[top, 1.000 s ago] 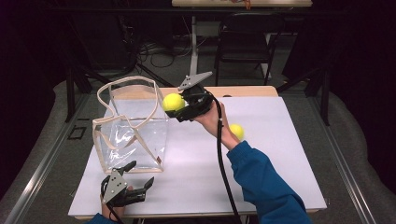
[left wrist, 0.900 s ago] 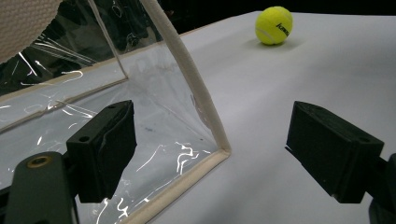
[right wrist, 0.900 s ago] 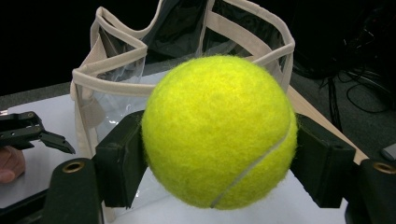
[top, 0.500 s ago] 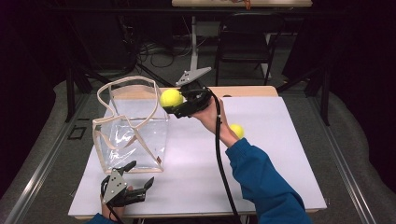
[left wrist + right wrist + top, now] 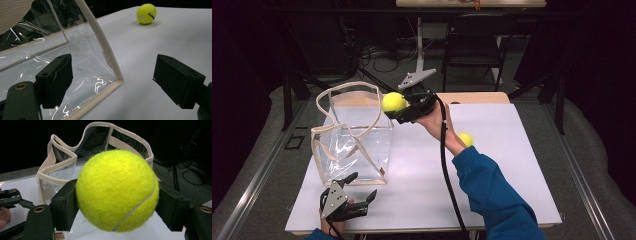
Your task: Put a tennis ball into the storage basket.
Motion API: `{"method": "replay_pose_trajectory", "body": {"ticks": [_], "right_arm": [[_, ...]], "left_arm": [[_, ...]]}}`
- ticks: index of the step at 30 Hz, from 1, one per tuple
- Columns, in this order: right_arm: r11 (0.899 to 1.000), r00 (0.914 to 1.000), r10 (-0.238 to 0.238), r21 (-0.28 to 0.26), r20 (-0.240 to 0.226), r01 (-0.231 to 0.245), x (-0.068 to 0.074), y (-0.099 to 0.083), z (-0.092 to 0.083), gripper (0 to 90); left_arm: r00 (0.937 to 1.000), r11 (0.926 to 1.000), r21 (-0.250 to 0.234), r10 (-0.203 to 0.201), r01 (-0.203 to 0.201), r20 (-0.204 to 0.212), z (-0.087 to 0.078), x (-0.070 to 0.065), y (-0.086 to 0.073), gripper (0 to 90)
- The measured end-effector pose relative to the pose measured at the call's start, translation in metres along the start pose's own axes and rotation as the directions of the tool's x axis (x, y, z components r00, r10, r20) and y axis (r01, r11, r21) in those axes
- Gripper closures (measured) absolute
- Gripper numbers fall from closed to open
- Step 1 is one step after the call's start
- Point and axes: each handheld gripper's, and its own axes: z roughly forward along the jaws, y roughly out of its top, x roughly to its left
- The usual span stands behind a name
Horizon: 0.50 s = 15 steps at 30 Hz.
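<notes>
Because the work in hand looks like loading balls into a bag, the high view has the right tool (image 5: pixel 398 111) raised off the white desk (image 5: pixel 512 190) with a yellow tennis ball (image 5: pixel 393 102) clamped between its jaws, just beside the upper rim of the clear plastic tote bag (image 5: pixel 354 145), whose mouth faces up to take it. A second tennis ball (image 5: pixel 465 139) lies on the desk beyond the person's blue sleeve (image 5: pixel 492 195), probably waiting its turn, and the left tool (image 5: pixel 359 192) rests low at the near edge, close to the bag's bottom corner, as if ready to steady it. From the left gripper view, the left tool (image 5: pixel 112 82) stands wide with nothing between its pads; the bag's beige-trimmed corner (image 5: pixel 118 81) sits on the desk ahead of the gap, untouched, and the spare ball (image 5: pixel 146 13) lies far off. Seen in the right gripper view, the held ball (image 5: pixel 117 190) is squeezed from both sides by the black pads (image 5: pixel 65 205), and the bag's wavy open rim (image 5: pixel 62 160) lies straight ahead, so the drop likely calls for a short carry over the opening.
</notes>
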Motion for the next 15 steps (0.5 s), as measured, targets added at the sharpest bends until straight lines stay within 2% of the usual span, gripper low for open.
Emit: {"method": "replay_pose_trajectory", "body": {"ticks": [15], "right_arm": [[1.0,0.9999,-0.008,-0.013,0.008,0.009,0.001,0.014,0.004,26.1]], "left_arm": [[1.0,1.0,0.0,0.003,-0.003,0.0,0.0,0.0,0.0,15.7]]}}
